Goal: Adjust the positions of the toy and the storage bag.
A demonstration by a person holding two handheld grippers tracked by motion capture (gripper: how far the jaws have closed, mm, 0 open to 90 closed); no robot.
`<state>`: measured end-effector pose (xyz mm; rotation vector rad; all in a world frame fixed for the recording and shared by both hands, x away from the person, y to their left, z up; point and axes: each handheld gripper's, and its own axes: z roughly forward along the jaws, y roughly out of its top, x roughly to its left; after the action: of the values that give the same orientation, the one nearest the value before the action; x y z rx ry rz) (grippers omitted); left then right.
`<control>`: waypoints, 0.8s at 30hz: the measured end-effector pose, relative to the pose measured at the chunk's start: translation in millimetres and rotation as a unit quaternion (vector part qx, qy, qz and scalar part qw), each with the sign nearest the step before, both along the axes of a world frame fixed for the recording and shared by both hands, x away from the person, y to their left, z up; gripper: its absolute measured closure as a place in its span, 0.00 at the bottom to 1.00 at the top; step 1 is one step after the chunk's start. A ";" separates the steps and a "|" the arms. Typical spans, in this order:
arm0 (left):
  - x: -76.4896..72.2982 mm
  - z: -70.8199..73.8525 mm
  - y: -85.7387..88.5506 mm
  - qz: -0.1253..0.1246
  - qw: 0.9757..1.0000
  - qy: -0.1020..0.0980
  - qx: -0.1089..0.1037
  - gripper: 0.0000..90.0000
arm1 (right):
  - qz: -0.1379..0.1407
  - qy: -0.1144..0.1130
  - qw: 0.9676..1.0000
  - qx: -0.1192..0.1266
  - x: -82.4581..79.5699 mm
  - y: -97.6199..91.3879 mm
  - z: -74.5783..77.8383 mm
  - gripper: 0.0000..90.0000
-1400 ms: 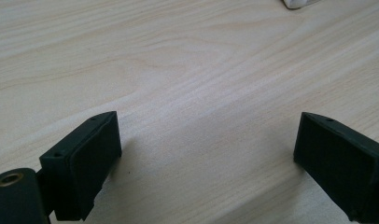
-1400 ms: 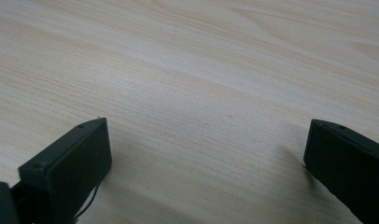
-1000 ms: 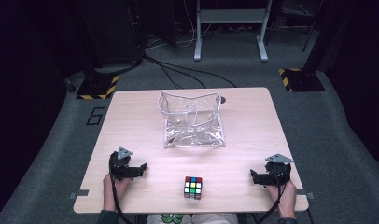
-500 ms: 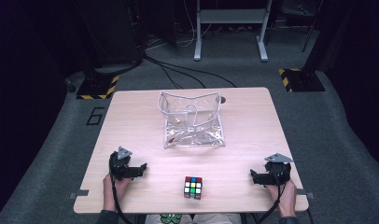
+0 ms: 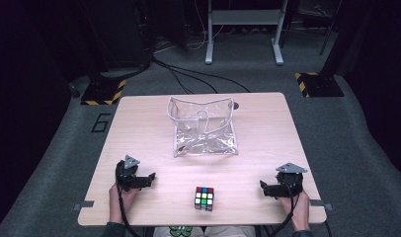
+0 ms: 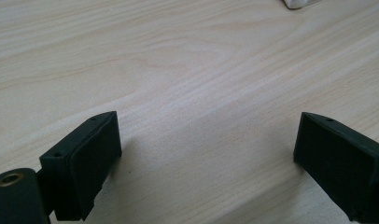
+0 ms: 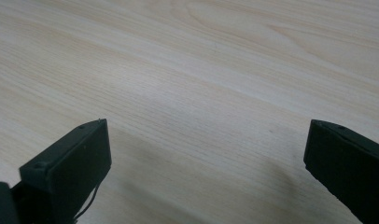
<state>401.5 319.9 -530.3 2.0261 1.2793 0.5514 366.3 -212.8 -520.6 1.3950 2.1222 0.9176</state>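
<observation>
A Rubik's cube (image 5: 204,198) sits near the front edge of the wooden table (image 5: 139,128), midway between my two grippers. A clear plastic zip pouch (image 5: 203,126) lies open at the table's middle, farther back. My left gripper (image 5: 148,178) rests at the front left, held by a hand, and points right toward the cube. Its jaws stand wide apart over bare wood in the left gripper view (image 6: 208,154). My right gripper (image 5: 265,187) rests at the front right and points left, its jaws also wide apart over bare wood (image 7: 211,163).
A white edge of the pouch (image 6: 299,3) peeks in at the top of the left gripper view. Beyond the table the floor is dark grey carpet with cables (image 5: 188,74), a metal stand (image 5: 243,29) and yellow-black striped feet (image 5: 102,91).
</observation>
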 end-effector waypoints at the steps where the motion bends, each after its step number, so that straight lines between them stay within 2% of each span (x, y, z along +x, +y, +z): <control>1: 0.0 0.0 0.0 0.000 1.000 0.000 0.000 0.08 | 0.000 -0.001 1.000 0.002 -0.7 1.9 1.1 0.00; 10: 0.0 0.0 0.0 0.000 1.000 0.000 0.000 0.08 | 0.023 -0.013 1.000 0.004 -5.8 15.6 12.5 0.00; 24: 0.0 0.0 0.0 0.000 1.000 0.000 0.000 0.08 | 0.063 -0.019 0.998 0.000 -9.7 42.4 27.6 0.00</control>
<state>401.5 319.9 -530.3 2.0257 1.2793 0.5511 356.6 -170.4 -493.0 1.2449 2.2027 0.9849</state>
